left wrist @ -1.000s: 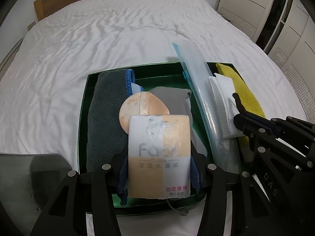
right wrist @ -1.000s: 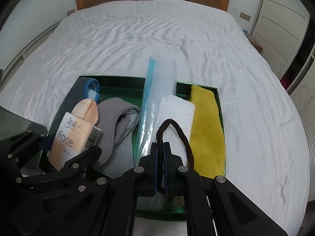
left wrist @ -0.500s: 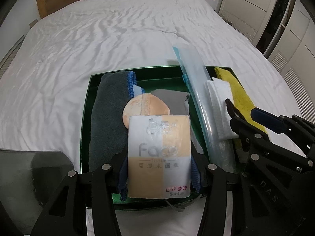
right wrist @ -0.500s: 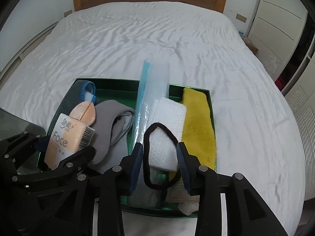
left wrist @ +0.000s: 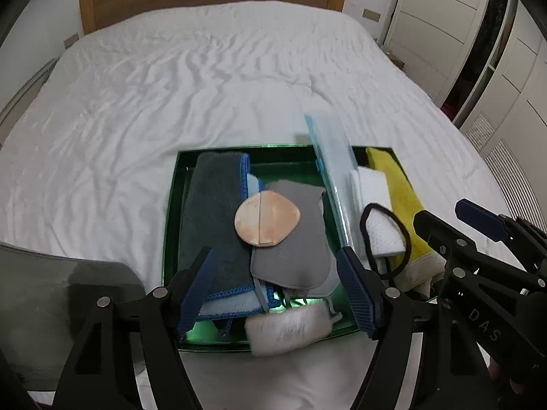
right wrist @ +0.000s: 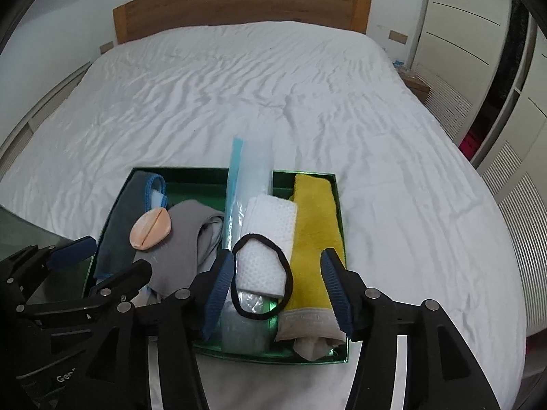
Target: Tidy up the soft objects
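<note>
A green tray lies on the white bed and holds folded cloths. My left gripper hovers over its near edge, jaws opening, nothing pressed between the pads. Below it a blurred white tissue pack lies across the tray's near rim. A peach powder puff rests on a grey cloth beside a dark grey towel. My right gripper is also opening, over the tray's right half. A black hair band lies loose on a white cloth, between the fingers but untouched.
A clear zip bag stands slanted in the middle of the tray, a yellow cloth lies along its right side. A wooden headboard closes the far end of the bed, and white cupboards stand to the right.
The left gripper let go of the tissue pack, which dropped to the tray's near rim. The right gripper opened and released the hair band onto the white cloth. Both grippers rose.
</note>
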Tool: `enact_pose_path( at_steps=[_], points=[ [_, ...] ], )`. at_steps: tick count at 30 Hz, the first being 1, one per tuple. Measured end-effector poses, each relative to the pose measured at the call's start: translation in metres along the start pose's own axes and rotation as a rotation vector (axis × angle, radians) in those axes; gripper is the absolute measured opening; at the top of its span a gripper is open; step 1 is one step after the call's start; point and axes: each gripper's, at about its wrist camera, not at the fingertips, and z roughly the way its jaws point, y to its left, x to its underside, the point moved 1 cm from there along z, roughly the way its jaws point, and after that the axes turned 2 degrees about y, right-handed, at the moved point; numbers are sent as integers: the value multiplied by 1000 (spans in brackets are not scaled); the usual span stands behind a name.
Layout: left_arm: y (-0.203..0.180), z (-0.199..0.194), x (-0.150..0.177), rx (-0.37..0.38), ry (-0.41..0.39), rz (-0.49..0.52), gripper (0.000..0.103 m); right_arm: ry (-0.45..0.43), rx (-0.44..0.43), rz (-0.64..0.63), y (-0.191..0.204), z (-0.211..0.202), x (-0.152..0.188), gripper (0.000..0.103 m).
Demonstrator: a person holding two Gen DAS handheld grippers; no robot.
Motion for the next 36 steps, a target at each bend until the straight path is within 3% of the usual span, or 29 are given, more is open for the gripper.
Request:
enact_pose_path(
  at_steps=[4,10,12,20,29,36],
  points=[
    [1,-11,1,2,-12,-8,73,-21,30,17,-2,-18,2,61],
    [-1,-42,13,16,-36,2,84,-65,78,66,-9,-59,19,82],
    [-2,-57,20,34,-46,8,85,-76,84,98,-11,-80,30,90],
    [4,-128,60,90,-41,77,85,-67,73,193,-1,-165,85,102],
    [47,-202,114,112,-65,92,85,-103,127,238,64,-269,142,103],
    [96,-259,150,94,-93,98,85,-92,114,263,131,-334,188,103]
  ],
)
